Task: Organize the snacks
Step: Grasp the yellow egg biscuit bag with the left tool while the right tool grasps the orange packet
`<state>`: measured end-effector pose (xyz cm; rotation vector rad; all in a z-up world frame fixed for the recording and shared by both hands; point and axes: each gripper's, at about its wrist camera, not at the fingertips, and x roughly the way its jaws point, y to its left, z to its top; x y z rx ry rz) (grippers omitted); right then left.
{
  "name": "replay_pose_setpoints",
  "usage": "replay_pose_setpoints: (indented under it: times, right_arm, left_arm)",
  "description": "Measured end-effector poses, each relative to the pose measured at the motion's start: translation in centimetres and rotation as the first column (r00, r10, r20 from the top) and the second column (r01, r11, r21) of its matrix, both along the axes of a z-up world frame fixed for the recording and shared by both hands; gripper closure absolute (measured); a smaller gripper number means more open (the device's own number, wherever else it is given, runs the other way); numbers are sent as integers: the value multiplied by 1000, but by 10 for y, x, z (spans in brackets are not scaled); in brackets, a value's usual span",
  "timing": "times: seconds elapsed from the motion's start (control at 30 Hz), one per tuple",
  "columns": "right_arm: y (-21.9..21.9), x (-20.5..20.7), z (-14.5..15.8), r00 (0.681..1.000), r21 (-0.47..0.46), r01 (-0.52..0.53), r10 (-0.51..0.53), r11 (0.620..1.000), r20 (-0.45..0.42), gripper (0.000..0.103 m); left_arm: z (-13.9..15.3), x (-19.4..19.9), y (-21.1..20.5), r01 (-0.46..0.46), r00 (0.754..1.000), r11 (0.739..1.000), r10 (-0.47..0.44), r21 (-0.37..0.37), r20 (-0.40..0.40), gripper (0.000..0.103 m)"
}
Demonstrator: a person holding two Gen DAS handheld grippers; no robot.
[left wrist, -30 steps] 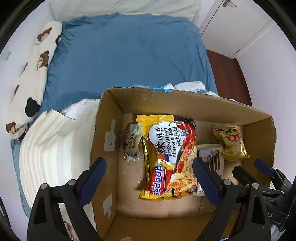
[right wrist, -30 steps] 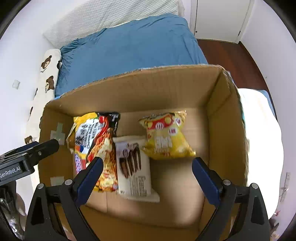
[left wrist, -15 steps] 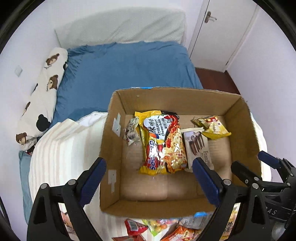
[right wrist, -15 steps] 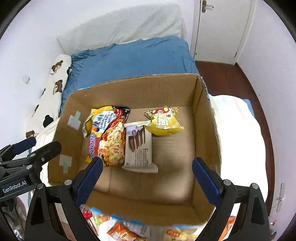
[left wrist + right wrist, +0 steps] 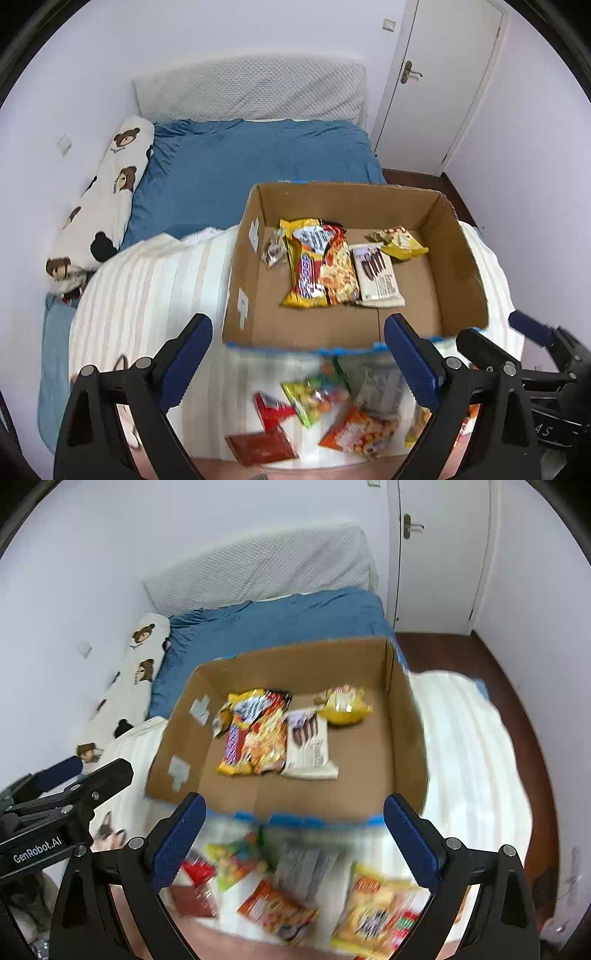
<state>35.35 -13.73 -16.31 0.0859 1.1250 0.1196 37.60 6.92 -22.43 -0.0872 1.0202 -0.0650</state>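
An open cardboard box (image 5: 236, 280) (image 5: 406, 746) sits on a striped blanket on the bed. Inside lie a noodle packet (image 5: 319, 266) (image 5: 258, 734), a white chocolate-stick packet (image 5: 376, 277) (image 5: 310, 746), a yellow snack bag (image 5: 399, 243) (image 5: 343, 705) and a small silver pouch (image 5: 273, 251). Several loose snack packets (image 5: 325, 413) (image 5: 295, 886) lie blurred in front of the box. My left gripper (image 5: 299, 363) and my right gripper (image 5: 293, 843) both hang open and empty above these packets, near the box's front wall.
A blue sheet (image 5: 251, 162) covers the far bed, with a bear-print pillow (image 5: 107, 206) along the left wall. A white door (image 5: 436, 85) and dark wood floor (image 5: 517, 701) lie to the right. The other gripper's black fingers (image 5: 517, 354) (image 5: 70, 790) show at each view's edge.
Both grippers have pulled back and risen out of the box. The box now looks smaller and farther, and the loose packets in front of it have come into view.
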Motion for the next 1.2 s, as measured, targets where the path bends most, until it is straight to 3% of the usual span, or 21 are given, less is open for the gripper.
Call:
replay_pose_setpoints:
  times: [0.2, 0.3, 0.5, 0.7, 0.8, 0.83, 0.87, 0.93, 1.2]
  right_arm:
    - [-40, -50, -16, 994, 101, 91, -84, 991, -76, 4]
    - [-76, -68, -33, 979, 115, 168, -152, 979, -133, 4]
    - [-151, -88, -83, 934, 54, 294, -275, 954, -230, 4]
    - [-186, -77, -137, 907, 11, 322, -305, 947, -292, 5]
    - [-193, -70, -161, 898, -6, 322, -308, 947, -313, 18]
    - [-196, -69, -168, 895, -25, 321, -312, 947, -317, 33]
    - [-197, -69, -170, 898, -36, 317, -312, 948, -311, 39]
    - [-204, -74, -172, 905, -21, 311, -303, 950, -300, 46]
    - [-248, -126, -166, 896, 25, 331, -306, 943, -322, 46]
  left_arm:
    - [-15, -41, -5, -9, 999, 1000, 8, -18, -37, 8]
    - [-39, -56, -17, 0, 993, 999, -4, -37, -115, 8]
    - [-107, -67, -65, 32, 953, 998, -47, -55, -299, 8]
    - [-152, -63, -121, 91, 901, 993, -113, -71, -418, 8]
    - [-165, -58, -139, 108, 882, 991, -130, -75, -453, 8]
    - [-169, -56, -146, 115, 877, 991, -136, -73, -460, 8]
    - [-171, -53, -152, 121, 872, 990, -143, -77, -467, 8]
    - [-177, -47, -164, 128, 859, 988, -156, -92, -487, 8]
    - [-199, -24, -209, 146, 799, 964, -247, -221, -548, 8]
